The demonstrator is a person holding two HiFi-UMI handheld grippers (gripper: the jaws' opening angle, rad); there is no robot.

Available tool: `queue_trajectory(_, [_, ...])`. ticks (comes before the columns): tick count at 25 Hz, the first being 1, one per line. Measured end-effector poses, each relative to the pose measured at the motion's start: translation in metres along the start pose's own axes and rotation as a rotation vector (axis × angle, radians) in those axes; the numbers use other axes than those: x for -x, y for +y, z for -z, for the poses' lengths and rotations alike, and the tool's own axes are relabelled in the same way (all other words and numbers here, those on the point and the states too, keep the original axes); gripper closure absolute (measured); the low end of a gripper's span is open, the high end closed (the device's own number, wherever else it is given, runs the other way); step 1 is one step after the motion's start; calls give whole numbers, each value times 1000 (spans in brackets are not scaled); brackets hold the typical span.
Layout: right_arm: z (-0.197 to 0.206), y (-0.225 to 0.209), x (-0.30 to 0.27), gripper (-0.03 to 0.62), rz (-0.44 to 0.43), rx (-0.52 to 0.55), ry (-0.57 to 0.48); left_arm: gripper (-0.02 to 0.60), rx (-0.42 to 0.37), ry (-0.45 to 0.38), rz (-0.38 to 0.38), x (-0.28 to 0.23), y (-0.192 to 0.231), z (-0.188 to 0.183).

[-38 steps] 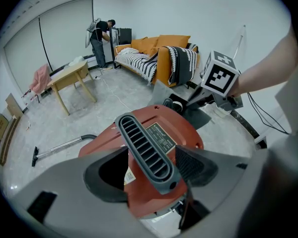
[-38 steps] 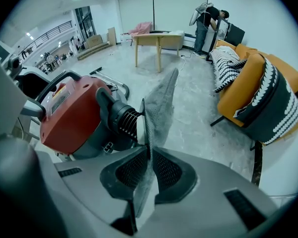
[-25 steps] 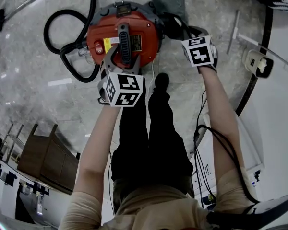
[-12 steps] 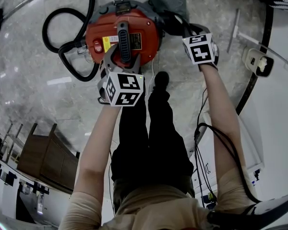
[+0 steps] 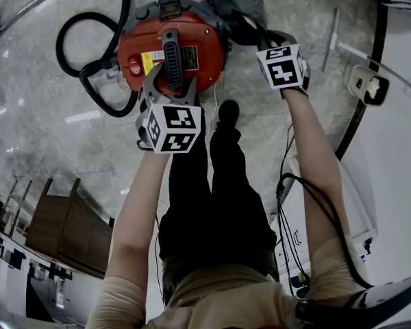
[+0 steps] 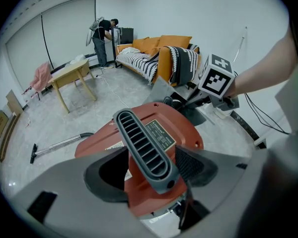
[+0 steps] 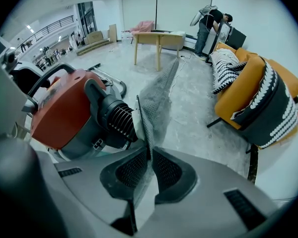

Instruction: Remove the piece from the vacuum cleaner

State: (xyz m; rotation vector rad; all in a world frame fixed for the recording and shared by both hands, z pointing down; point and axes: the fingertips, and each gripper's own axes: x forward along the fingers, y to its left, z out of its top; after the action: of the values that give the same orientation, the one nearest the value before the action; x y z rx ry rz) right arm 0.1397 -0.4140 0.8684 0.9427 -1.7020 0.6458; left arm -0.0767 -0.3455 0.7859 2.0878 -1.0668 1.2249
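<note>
The right gripper (image 7: 150, 168) is pinched almost closed on the grey mesh bag (image 7: 158, 95). The left gripper (image 6: 150, 170) is spread wide, its jaws loosely straddling the carry handle (image 6: 141, 140) of the red vacuum cleaner (image 6: 186, 130).

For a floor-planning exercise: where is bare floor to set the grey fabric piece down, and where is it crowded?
Free: the floor between black hose and wooden cabinets. Crowded: around vacuum cleaner, grey fabric piece and right gripper.
</note>
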Motion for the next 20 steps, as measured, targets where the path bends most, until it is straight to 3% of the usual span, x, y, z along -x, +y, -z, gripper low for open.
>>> queue_trajectory(20, [10, -3, -1, 562, 19, -43, 25, 284, 4, -21, -10, 1, 0, 1])
